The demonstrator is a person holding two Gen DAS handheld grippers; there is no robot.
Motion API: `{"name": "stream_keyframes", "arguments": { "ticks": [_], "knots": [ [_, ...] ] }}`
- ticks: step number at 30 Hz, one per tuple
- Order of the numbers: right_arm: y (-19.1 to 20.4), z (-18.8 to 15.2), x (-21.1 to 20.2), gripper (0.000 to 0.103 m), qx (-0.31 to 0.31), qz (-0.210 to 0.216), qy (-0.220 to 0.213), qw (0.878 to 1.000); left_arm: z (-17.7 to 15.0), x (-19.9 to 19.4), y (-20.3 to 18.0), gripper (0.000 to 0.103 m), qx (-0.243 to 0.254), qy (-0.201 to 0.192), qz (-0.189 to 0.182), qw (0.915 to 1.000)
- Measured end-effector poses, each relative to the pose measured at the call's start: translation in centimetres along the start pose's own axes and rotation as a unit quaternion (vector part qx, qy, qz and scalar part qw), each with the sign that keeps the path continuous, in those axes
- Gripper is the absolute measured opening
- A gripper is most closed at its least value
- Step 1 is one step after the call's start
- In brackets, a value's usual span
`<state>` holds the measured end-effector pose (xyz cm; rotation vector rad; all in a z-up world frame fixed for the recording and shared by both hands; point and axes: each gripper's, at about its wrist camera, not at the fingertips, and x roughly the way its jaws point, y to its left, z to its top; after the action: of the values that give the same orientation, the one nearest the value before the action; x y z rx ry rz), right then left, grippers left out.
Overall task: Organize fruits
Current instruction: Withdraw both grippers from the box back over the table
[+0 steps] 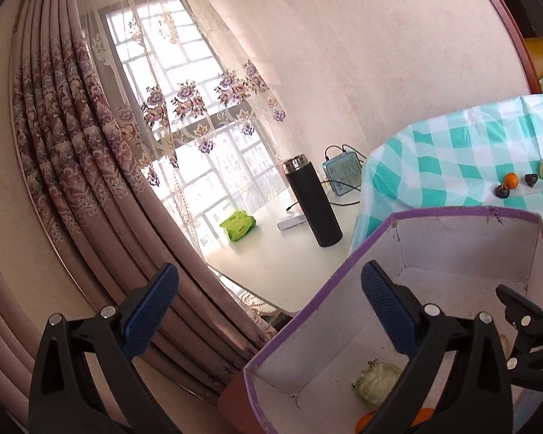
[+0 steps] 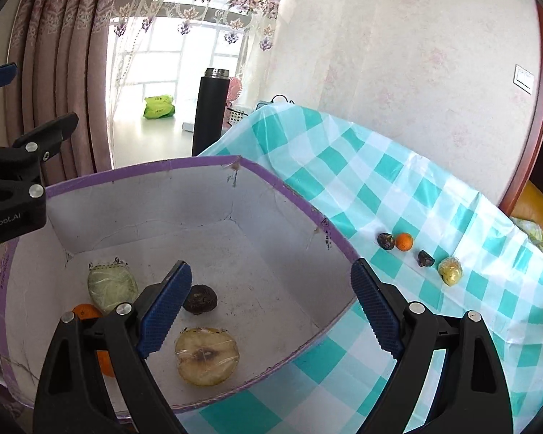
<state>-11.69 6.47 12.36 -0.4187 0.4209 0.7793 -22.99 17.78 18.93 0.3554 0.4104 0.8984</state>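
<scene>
A purple-rimmed white box stands on the teal checked tablecloth. Inside it lie a wrapped green fruit, an orange, a dark fruit and a wrapped halved fruit. On the cloth sit two dark fruits, a small orange and a wrapped yellow fruit. My right gripper is open and empty above the box's right side. My left gripper is open and empty, over the box's left rim; the green fruit lies below it.
A black flask, a green packet and a blue device with cables sit on a white table by the window. Heavy curtains hang at the left. A wall lies behind the covered table.
</scene>
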Motion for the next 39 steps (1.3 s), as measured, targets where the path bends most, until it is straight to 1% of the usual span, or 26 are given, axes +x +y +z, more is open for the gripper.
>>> {"name": "stream_keyframes", "arguments": {
  "ticks": [2, 3, 4, 6, 8, 10, 11, 12, 14, 16, 17, 18, 20, 22, 23, 24, 25, 26, 28, 29, 31, 33, 34, 35, 37, 39],
  "knots": [
    [-2.6, -0.4, -1.0, 0.086, 0.041, -0.005, -0.022, 0.999, 1.2, -2.9, -0.7, 0.101, -0.012, -0.068, -0.013, 0.9975],
    [-4.0, -0.8, -1.4, 0.086, 0.062, -0.01, -0.029, 0.998, 1.9, -4.5, -1.1, 0.101, -0.019, -0.099, -0.03, 0.9944],
    [-5.4, -1.2, -1.6, 0.086, 0.082, -0.016, -0.033, 0.996, 2.3, -5.8, -1.7, 0.101, -0.025, -0.125, -0.056, 0.9902],
    [-8.5, -2.4, -1.8, 0.086, 0.122, -0.031, -0.03, 0.992, 3.4, -8.3, -3.3, 0.101, -0.03, -0.159, -0.118, 0.9797],
    [-11.6, -3.9, -1.6, 0.086, 0.156, -0.057, -0.02, 0.986, 4.4, -10.0, -5.6, 0.101, -0.022, -0.166, -0.176, 0.9699],
    [-14.5, -5.7, -1.5, 0.086, 0.189, -0.084, -0.01, 0.978, 5.0, -11.1, -8.3, 0.101, -0.019, -0.157, -0.245, 0.9565],
    [-16.1, -6.8, -1.4, 0.086, 0.207, -0.097, -0.005, 0.974, 5.3, -11.4, -9.6, 0.101, -0.019, -0.145, -0.282, 0.9482],
    [-17.5, -7.8, -1.4, 0.086, 0.222, -0.107, 0.0, 0.969, 5.5, -11.4, -11.1, 0.101, -0.02, -0.129, -0.32, 0.9386],
    [-20.2, -9.9, -1.2, 0.086, 0.249, -0.13, 0.013, 0.96, 5.9, -11.1, -14.4, 0.101, -0.025, -0.092, -0.382, 0.9192],
    [-22.5, -11.7, -1.1, 0.086, 0.268, -0.154, 0.027, 0.951, 6.1, -10.0, -17.8, 0.101, -0.03, -0.053, -0.431, 0.9002],
    [-23.7, -12.8, -1.1, 0.086, 0.279, -0.166, 0.034, 0.945, 6.0, -9.2, -19.7, 0.101, -0.033, -0.03, -0.448, 0.8927],
    [-24.7, -13.6, -0.9, 0.086, 0.291, -0.175, 0.042, 0.94, 5.7, -8.2, -21.8, 0.101, -0.031, -0.003, -0.456, 0.8893],
    [-26.5, -15.6, -0.7, 0.086, 0.32, -0.189, 0.06, 0.926, 4.9, -5.9, -25.8, 0.101, -0.029, 0.053, -0.46, 0.8856],
    [-27.9, -17.3, -0.5, 0.086, 0.347, -0.197, 0.078, 0.914, 3.8, -3.5, -28.7, 0.101, -0.043, 0.092, -0.463, 0.8808],
    [-28.5, -17.9, -0.4, 0.086, 0.361, -0.198, 0.085, 0.907, 3.4, -2.4, -29.8, 0.101, -0.051, 0.112, -0.465, 0.877],
    [-29.1, -18.3, -0.4, 0.086, 0.375, -0.196, 0.088, 0.902, 2.8, -1.2, -30.6, 0.101, -0.062, 0.133, -0.47, 0.8705],
    [-29.4, -18.4, -0.4, 0.086, 0.384, -0.197, 0.087, 0.898, 2.6, -0.3, -31.4, 0.101, -0.071, 0.149, -0.478, 0.8625],
    [-29.6, -18.4, -0.3, 0.086, 0.382, -0.2, 0.089, 0.898, 2.4, 0.6, -32.2, 0.101, -0.079, 0.16, -0.485, 0.8561],
    [-29.5, -18.2, 0.1, 0.086, 0.375, -0.204, 0.094, 0.9, 2.2, 1.8, -33.6, 0.101, -0.079, 0.174, -0.49, 0.8505],
    [-29.5, -18.0, 0.3, 0.086, 0.372, -0.207, 0.096, 0.9, 2.1, 2.3, -34.4, 0.101, -0.076, 0.176, -0.488, 0.8518],
    [-29.2, -17.6, 0.5, 0.086, 0.363, -0.211, 0.097, 0.902, 2.2, 3.0, -35.4, 0.101, -0.069, 0.169, -0.474, 0.8612],
    [-29.1, -17.2, 1.0, 0.087, 0.35, -0.229, 0.103, 0.903, 2.2, 3.8, -36.1, 0.101, -0.072, 0.164, -0.466, 0.8665],
    [-29.2, -17.0, 1.3, 0.087, 0.348, -0.23, 0.106, 0.903, 2.4, 4.3, -36.2, 0.101, -0.078, 0.164, -0.462, 0.8682],
    [-29.4, -16.8, 1.6, 0.087, 0.347, -0.225, 0.109, 0.904, 2.4, 4.9, -36.3, 0.101, -0.088, 0.168, -0.459, 0.8678],
    [-29.7, -16.4, 2.4, 0.087, 0.339, -0.219, 0.111, 0.908, 2.7, 6.2, -36.2, 0.101, -0.111, 0.18, -0.461, 0.862],
    [-29.8, -15.9, 3.4, 0.087, 0.324, -0.221, 0.116, 0.913, 2.7, 7.2, -36.0, 0.101, -0.134, 0.184, -0.457, 0.8601]
  ]
}}
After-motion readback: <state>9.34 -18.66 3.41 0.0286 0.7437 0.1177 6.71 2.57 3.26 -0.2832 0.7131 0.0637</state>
